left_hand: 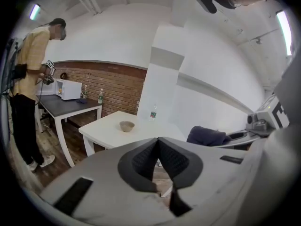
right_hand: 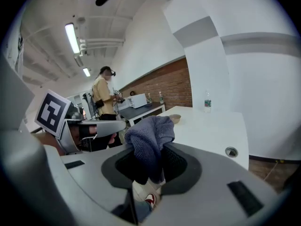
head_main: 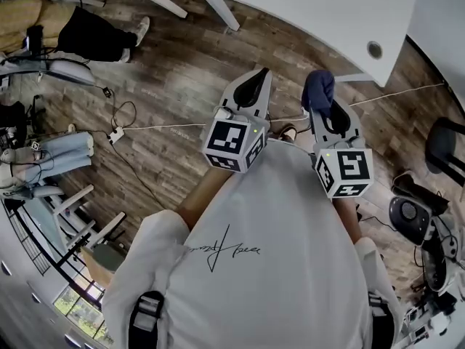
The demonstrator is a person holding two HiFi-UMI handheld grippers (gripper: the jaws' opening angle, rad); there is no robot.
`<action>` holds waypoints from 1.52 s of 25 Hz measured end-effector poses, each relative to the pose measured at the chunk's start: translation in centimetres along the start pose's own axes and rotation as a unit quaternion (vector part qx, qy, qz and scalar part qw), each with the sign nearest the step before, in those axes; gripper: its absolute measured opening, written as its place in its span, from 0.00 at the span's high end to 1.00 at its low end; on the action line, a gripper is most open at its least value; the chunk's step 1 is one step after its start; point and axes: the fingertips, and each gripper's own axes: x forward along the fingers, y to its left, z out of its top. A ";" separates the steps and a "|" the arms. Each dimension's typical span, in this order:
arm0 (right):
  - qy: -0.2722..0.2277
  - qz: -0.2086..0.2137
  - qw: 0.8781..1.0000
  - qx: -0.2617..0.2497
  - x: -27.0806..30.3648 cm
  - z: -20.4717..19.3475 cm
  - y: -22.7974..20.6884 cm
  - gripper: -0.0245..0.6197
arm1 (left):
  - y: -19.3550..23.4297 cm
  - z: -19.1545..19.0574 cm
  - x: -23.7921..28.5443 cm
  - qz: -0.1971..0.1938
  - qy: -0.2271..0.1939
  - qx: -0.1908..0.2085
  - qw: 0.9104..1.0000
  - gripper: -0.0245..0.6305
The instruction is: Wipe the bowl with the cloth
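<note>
Person in yellow shirt (left_hand: pixel 33 65) stands far left at a dark counter (left_hand: pixel 66 108) along the brick wall (left_hand: pixel 117 86). A microwave (left_hand: pixel 68 89) and two bottles (left_hand: pixel 100 96) are on it.

Bowl (left_hand: pixel 126 125) is small and tan. It sits on the white counter (left_hand: pixel 103 134), well apart from both grippers. The view is too low to see inside it. A water bottle (left_hand: pixel 153 112) stands upright behind and right of the bowl, near the white wall.

Left gripper (left_hand: pixel 157 142) has its jaws pressed together with nothing between them. It is held over the wood floor (head_main: pixel 174 78), short of the counter.

Right gripper (right_hand: pixel 149 147) is clamped on the cloth (right_hand: pixel 150 133), which is dark blue. The cloth bunches up above the jaws, and a fold hangs down between them. In the head view the cloth covers this gripper's fingertips.

In the head view the top edge cuts off the white counter, and the bowl is out of frame. A round cable hole (head_main: pixel 374 49) sits near the counter's near edge. A thin cable (head_main: pixel 167 127) runs across the floor boards. The wearer's white shirt (head_main: pixel 269 267) fills the lower frame and hides both arms past the forearm.

In the right gripper view the bowl is only a sliver behind the cloth.
</note>
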 end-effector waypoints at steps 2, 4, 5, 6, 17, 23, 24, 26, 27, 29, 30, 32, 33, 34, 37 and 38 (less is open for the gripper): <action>-0.010 0.002 1.000 0.025 1.4 1.1 0.0 0.82 | 1.3 0.8 0.7 -0.008 -0.003 -0.005 1.000 0.97; -0.024 0.010 0.998 0.053 2.8 2.4 0.0 0.82 | 2.7 1.6 1.4 -0.018 -0.003 -0.019 1.000 0.97; -0.031 0.015 0.997 0.064 3.4 3.0 0.1 0.82 | 3.5 1.8 1.7 -0.024 -0.002 -0.028 0.999 0.97; -0.036 0.020 0.997 0.072 4.0 3.7 0.2 0.82 | 4.2 2.1 1.9 -0.028 -0.001 -0.033 0.999 0.97; -0.059 0.036 0.994 0.084 10.5 8.6 3.1 0.82 | 12.3 4.8 3.8 -0.050 -0.008 -0.035 0.998 0.97; -0.066 0.026 0.996 0.059 13.7 10.6 4.4 0.82 | 14.7 5.1 5.0 -0.067 0.007 -0.010 0.998 0.97; -0.064 0.023 0.996 0.055 14.0 10.8 4.5 0.82 | 14.9 5.3 5.1 -0.071 0.007 -0.007 0.997 0.97; -0.053 0.018 0.997 0.048 14.3 10.8 4.7 0.82 | 15.0 5.6 5.2 -0.077 0.005 -0.010 0.997 0.97; -0.046 0.016 0.998 0.040 14.4 10.8 4.8 0.82 | 15.1 5.7 5.3 -0.078 0.002 -0.014 0.997 0.97; -0.037 0.008 0.999 0.021 14.8 10.9 4.8 0.82 | 15.4 5.7 5.7 -0.079 0.002 -0.019 0.997 0.97; -0.034 0.004 0.999 0.017 15.1 10.9 4.8 0.82 | 15.6 5.6 5.9 -0.078 0.004 -0.018 0.997 0.97; -0.029 -0.002 0.999 0.027 15.7 10.9 4.5 0.82 | 16.0 5.6 6.3 -0.078 0.008 -0.014 0.997 0.97; -0.029 -0.002 0.999 0.038 15.9 10.9 4.1 0.82 | 16.1 5.7 6.5 -0.079 0.007 -0.015 0.997 0.97; -0.031 0.000 0.998 0.052 16.1 11.1 3.7 0.82 | 16.2 6.1 6.8 -0.081 0.003 -0.018 0.997 0.97; -0.040 0.006 0.995 0.088 16.9 12.0 2.7 0.82 | 16.7 7.0 7.8 -0.090 0.000 -0.028 0.996 0.97; -0.041 0.004 0.995 0.091 17.3 12.2 2.4 0.82 | 16.9 7.0 8.3 -0.090 0.004 -0.026 0.996 0.97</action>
